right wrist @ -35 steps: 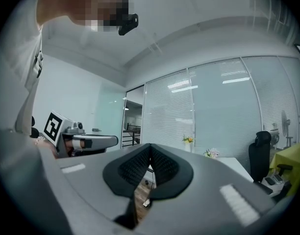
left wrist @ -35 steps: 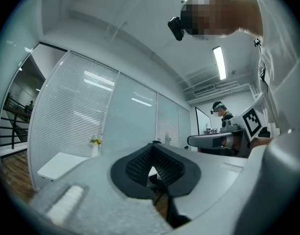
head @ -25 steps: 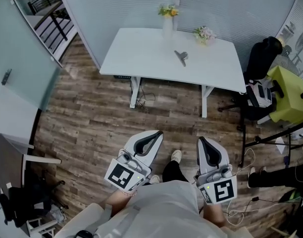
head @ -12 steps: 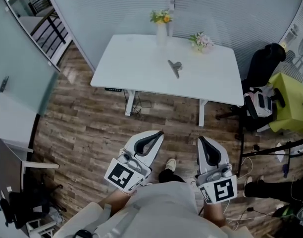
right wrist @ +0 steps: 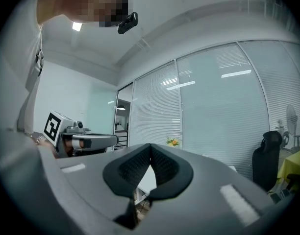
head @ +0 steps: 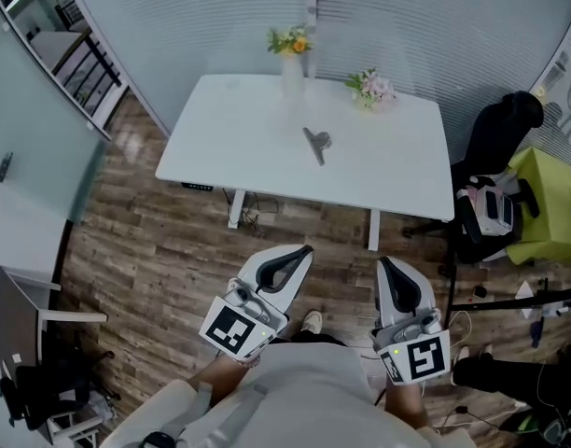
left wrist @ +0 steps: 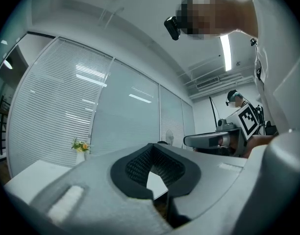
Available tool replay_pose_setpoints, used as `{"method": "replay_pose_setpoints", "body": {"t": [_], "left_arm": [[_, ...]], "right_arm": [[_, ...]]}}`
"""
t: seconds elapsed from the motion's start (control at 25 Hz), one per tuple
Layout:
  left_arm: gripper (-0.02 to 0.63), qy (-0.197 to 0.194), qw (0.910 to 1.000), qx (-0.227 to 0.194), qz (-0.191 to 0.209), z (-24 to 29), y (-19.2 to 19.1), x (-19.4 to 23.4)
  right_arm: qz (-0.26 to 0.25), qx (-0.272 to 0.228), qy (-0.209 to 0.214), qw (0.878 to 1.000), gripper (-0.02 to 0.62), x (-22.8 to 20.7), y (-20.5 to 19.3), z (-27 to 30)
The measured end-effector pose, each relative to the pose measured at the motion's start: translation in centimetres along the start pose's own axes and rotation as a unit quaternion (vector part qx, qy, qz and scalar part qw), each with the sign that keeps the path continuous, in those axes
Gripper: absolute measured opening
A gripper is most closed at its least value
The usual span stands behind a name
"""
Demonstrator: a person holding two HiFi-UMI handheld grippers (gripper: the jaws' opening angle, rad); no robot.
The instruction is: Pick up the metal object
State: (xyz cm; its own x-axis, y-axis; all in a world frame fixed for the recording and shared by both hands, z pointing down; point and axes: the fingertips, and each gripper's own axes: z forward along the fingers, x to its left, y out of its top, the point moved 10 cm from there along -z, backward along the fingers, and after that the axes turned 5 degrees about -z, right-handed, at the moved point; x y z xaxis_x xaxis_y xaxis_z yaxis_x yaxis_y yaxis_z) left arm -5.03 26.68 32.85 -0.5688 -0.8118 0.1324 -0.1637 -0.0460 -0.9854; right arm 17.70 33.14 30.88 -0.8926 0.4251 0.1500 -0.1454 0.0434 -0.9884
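A small grey metal object (head: 315, 143) lies near the middle of the white table (head: 229, 129) in the head view. Both grippers are held close to the person's body, well short of the table, over the wood floor. My left gripper (head: 299, 251) is shut with nothing between its jaws, tips touching in the left gripper view (left wrist: 151, 148). My right gripper (head: 382, 262) is shut and empty too, as the right gripper view (right wrist: 150, 147) shows. The metal object is not visible in either gripper view.
A vase with yellow flowers (head: 289, 49) and a small pink bouquet (head: 371, 86) stand at the table's far edge. A black chair (head: 498, 129) and a yellow-green seat (head: 545, 199) are at the right. Cables lie on the floor at the lower right. A glass partition runs on the left.
The table has come closer and lower in the head view as the person steps toward it. Both grippers keep their place by the body, still shut.
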Motion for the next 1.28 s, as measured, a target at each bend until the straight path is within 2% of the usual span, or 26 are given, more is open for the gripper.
{"method": "replay_pose_setpoints", "body": {"t": [0.2, 0.68, 0.92, 1.28], "left_arm": [[0.005, 0.012, 0.9999, -0.002, -0.004, 3.0, -0.4, 0.6], [0.005, 0.025, 0.9997, -0.001, 0.002, 5.9, -1.0, 3.5], [0.005, 0.023, 0.9997, -0.008, -0.002, 8.5, -0.7, 6.3], [0.005, 0.022, 0.9997, -0.010, -0.007, 12.5, -0.3, 12.8]], "right_arm": [[-0.004, 0.004, 0.007, 1.000, 0.004, -3.2, -0.8, 1.3], [0.002, 0.005, 0.021, 1.000, 0.005, -5.8, -2.1, 4.6], [-0.005, 0.008, 0.021, 1.000, 0.005, -7.4, -2.0, 7.7], [-0.007, 0.016, 0.023, 1.000, 0.005, -10.0, -2.2, 14.9]]}}
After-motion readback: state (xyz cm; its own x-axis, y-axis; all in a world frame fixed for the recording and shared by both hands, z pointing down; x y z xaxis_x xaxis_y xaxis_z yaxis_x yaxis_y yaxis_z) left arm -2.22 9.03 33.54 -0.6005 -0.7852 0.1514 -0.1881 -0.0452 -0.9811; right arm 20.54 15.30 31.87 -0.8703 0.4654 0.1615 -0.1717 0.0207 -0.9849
